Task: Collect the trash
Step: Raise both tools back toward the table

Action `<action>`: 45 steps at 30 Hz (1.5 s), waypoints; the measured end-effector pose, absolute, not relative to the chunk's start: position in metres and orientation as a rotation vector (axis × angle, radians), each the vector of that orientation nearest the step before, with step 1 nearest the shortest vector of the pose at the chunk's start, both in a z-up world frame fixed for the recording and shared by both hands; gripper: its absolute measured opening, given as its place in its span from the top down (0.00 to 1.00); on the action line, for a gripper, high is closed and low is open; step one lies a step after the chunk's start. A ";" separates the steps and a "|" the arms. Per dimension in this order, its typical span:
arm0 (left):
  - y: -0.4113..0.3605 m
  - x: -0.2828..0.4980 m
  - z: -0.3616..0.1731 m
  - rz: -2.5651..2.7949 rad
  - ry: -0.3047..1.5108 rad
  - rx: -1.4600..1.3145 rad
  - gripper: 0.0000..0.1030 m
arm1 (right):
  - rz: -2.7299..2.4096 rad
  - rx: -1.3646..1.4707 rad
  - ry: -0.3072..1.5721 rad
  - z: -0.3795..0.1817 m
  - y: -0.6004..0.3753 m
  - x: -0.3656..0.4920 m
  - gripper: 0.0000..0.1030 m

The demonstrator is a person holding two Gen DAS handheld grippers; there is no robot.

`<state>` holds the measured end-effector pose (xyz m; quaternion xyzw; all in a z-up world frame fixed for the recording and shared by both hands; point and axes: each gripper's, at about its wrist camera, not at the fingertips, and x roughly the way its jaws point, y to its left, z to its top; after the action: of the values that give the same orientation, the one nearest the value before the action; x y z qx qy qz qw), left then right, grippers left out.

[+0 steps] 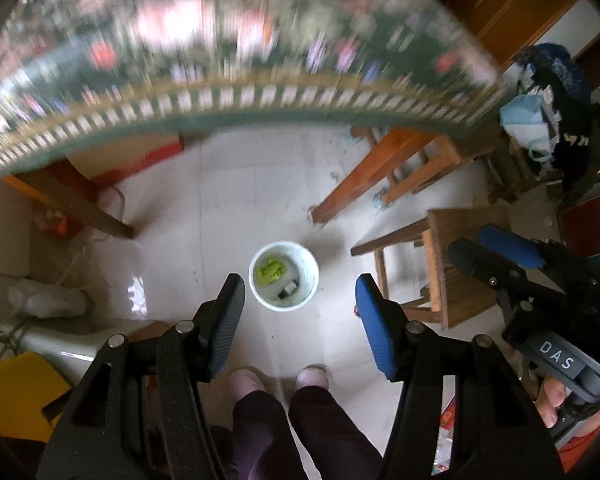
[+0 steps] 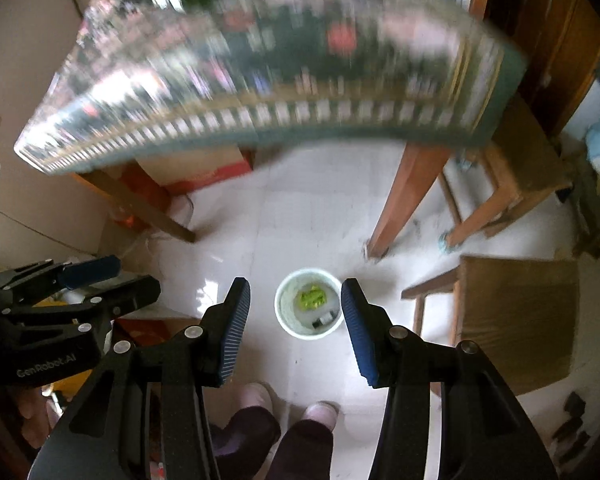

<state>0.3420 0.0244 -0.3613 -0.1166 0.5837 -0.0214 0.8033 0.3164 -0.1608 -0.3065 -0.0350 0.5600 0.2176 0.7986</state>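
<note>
A white round bin (image 1: 262,300) (image 2: 289,322) stands on the pale tiled floor far below both grippers. Inside lie a crumpled green wrapper (image 1: 272,270) (image 2: 311,296) and a small dark item (image 1: 289,289) (image 2: 325,320). My left gripper (image 1: 300,284) points steeply down over the bin, open with nothing between its blue pads. My right gripper (image 2: 294,284) also hangs over the bin, open and empty. Each gripper shows in the other's view: the right gripper (image 1: 496,248) at the right edge, the left gripper (image 2: 100,276) at the left edge.
A table with a blurred patterned cloth (image 1: 260,92) (image 2: 280,112) spans the top, its wooden legs (image 1: 356,184) beside the bin. Wooden stools (image 1: 456,264) (image 2: 516,320) stand to the right. The person's feet (image 1: 246,376) are just before the bin. A yellow box (image 1: 16,392) sits at left.
</note>
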 end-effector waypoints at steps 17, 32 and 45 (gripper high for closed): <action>0.065 0.293 -0.113 -0.055 0.845 -0.205 0.45 | 0.432 -0.098 0.835 -0.083 -0.138 0.274 0.57; 0.109 0.255 -0.038 -0.048 0.639 -0.159 0.31 | 0.395 0.006 0.671 -0.022 -0.123 0.256 0.50; 0.099 0.338 -0.041 0.024 0.634 -0.147 0.31 | 0.421 -0.001 0.655 -0.022 -0.144 0.339 0.36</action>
<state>0.3379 0.0989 -0.0406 -0.0723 0.3113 0.0120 0.9475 0.3387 -0.1444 -0.0224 -0.0003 0.3191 0.2053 0.9252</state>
